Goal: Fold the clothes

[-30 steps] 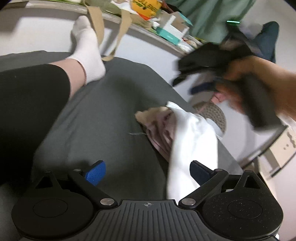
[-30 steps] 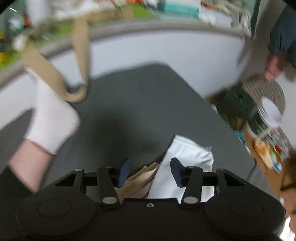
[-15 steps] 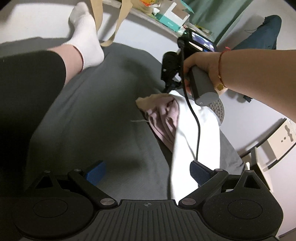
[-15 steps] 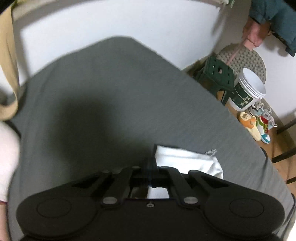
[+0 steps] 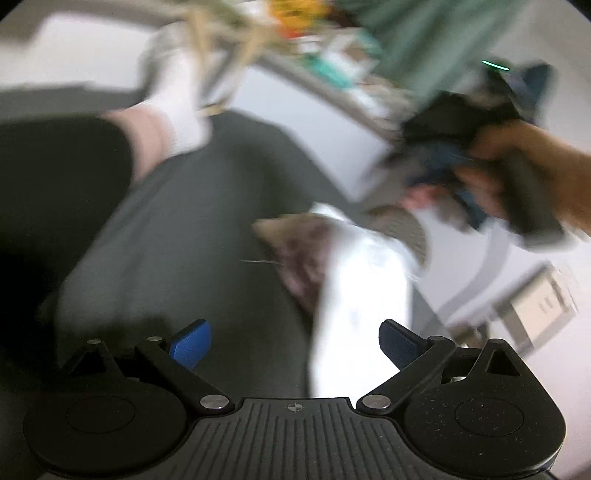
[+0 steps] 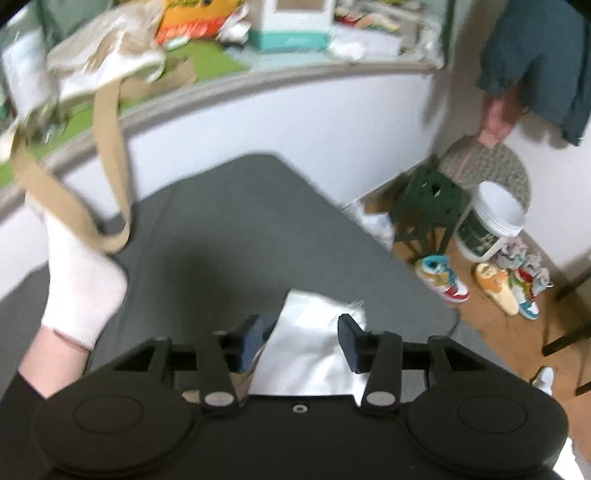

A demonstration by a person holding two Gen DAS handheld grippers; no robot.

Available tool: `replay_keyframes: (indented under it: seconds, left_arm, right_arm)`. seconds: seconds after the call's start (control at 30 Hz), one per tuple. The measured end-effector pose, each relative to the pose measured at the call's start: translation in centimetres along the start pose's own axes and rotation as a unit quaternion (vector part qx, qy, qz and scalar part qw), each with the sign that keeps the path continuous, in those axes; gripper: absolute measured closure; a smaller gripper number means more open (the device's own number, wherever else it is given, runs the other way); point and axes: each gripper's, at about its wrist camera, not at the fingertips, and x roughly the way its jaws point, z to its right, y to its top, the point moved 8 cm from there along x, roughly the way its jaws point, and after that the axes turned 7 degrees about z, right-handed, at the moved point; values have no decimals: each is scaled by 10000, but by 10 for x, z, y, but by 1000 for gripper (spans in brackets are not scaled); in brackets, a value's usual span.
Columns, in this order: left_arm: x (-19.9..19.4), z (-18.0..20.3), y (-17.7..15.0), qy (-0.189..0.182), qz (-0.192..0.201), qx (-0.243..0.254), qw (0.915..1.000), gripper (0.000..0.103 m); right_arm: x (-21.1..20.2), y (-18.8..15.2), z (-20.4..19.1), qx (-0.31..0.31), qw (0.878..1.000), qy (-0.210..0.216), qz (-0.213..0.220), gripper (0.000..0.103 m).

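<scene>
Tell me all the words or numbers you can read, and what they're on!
None can be read.
White bucket: dark label with pale marks, too small.
Teal-and-white box on the shelf: blurred.
Orange-and-yellow item on the shelf: blurred.
The left wrist view is motion-blurred.

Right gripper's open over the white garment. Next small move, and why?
Probably lower the right gripper and shut it on the white garment's near edge. Its jaws stand open on either side of that cloth, holding nothing, and the garment lies crumpled on the grey sheet, not yet folded. The left gripper is open too.
</scene>
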Motion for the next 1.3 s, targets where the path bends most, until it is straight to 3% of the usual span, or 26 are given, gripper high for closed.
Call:
replay_keyframes:
  seconds: [0.07, 0.13, 0.3, 0.4, 0.47, 0.5, 0.57, 0.67, 0.8, 0.9, 1.0, 1.17, 1.3]
  left_arm:
    - [2, 7, -6, 78, -35, 528, 9986, 5]
    - [8, 6, -11, 140, -155, 690, 9974, 5]
    - [22, -10, -13, 227, -536, 292, 9979, 5]
    - [26, -17, -11, 318, -601, 161, 9976, 5]
    - [29, -22, -10, 366, -632, 72, 9973, 5]
    - [28, -22, -9, 350, -608, 26, 9975, 5]
    - [27, -24, -7, 325, -563, -53, 9979, 5]
    - [27, -25, -6, 354, -527, -43, 9980, 5]
    - [28, -26, -4, 391, -470, -35, 9981, 5]
    - [25, -24, 1, 362, -311, -49, 9988, 5]
    - [21, -15, 4, 239, -162, 75, 9996, 5]
    - [10, 2, 2, -39, 22, 391, 9992, 5]
    - [-3, 33, -9, -926, -66, 627, 9937, 5]
  right_arm:
    - [25, -8, -11, -51, 9997, -1, -230, 60]
    - [52, -10, -21, -244, 9986, -195, -419, 60]
    - [108, -20, -47, -731, 9909, -526, -1003, 75]
    - [130, -22, -53, -1037, 9831, -890, -1217, 77]
    - [141, -24, -51, -1111, 9789, -1105, -1310, 81]
    - [144, -25, -50, -1053, 9790, -1149, -1316, 96]
    - [148, -28, -47, -875, 9803, -1197, -1302, 98]
    - [135, -22, -40, -463, 9886, -1068, -954, 99]
    - [81, -5, -16, 157, 9977, -635, -177, 100]
    - [18, 2, 13, 807, 9950, -233, 533, 100]
    - [-58, -7, 43, 1381, 9828, 186, 1216, 100]
    - [-177, -56, 111, 2152, 9537, 555, 2024, 100]
    - [-256, -120, 186, 2818, 9223, 605, 2576, 100]
